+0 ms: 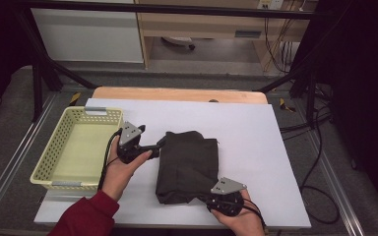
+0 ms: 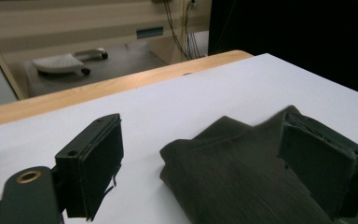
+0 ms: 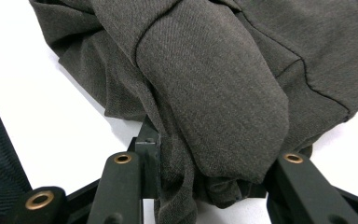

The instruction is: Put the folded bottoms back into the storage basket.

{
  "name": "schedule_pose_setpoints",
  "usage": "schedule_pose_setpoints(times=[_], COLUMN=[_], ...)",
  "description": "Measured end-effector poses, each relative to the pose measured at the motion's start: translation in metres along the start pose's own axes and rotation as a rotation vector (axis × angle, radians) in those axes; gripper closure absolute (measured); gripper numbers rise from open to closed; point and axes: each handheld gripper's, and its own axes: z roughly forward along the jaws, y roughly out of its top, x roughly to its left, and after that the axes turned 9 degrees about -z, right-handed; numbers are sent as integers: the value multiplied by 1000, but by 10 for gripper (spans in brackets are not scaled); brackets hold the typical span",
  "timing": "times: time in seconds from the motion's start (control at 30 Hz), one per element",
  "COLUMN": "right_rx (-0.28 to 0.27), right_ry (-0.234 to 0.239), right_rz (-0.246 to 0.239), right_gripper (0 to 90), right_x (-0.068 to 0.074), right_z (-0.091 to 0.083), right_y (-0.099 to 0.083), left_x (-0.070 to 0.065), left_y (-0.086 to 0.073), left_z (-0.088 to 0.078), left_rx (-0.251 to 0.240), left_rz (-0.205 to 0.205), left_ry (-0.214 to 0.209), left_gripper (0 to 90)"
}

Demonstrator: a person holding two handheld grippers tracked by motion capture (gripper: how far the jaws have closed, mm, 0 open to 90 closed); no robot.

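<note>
Nearest the person, the right gripper (image 1: 204,198) is clamped on the near edge of the folded dark cloth (image 1: 188,164) in the middle of the white table (image 1: 256,142) — left gripper (image 1: 161,142) stands wide, gripping nothing, at the cloth's far-left corner, beside the yellow basket (image 1: 59,145).

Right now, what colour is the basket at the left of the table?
The basket is pale yellow, with a perforated wall; the high view shows it best.
</note>
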Motion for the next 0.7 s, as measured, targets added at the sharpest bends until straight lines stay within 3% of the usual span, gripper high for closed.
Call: schedule_pose_setpoints(times=[0.13,0.17,0.23,0.37,0.5,0.57,0.7], right_rx=[2,3,2,-1,-5,0,-1], right_ry=[12,7,7,12,8,6,8], right_rz=[3,-8,-8,-1,-1,-6,-4], right_gripper=[586,584,584,577,575,575,574], right_x=[-1,0,0,0,0,1,1], right_z=[0,1,1,1,2,2,2], right_y=[-1,-1,-1,-2,-3,-3,-3], left_x=[17,22,22,19,14,11,8], left_y=[2,1,0,-4,-10,-14,-19], left_z=[24,33,39,52,65,72,80], left_rx=[45,58,66,99,135,161,182], left_rz=[-79,-77,-80,-31,-15,39,34], left_ry=[8,32,33,55,30,31,30], left_gripper=[156,154,151,150,145,147,157])
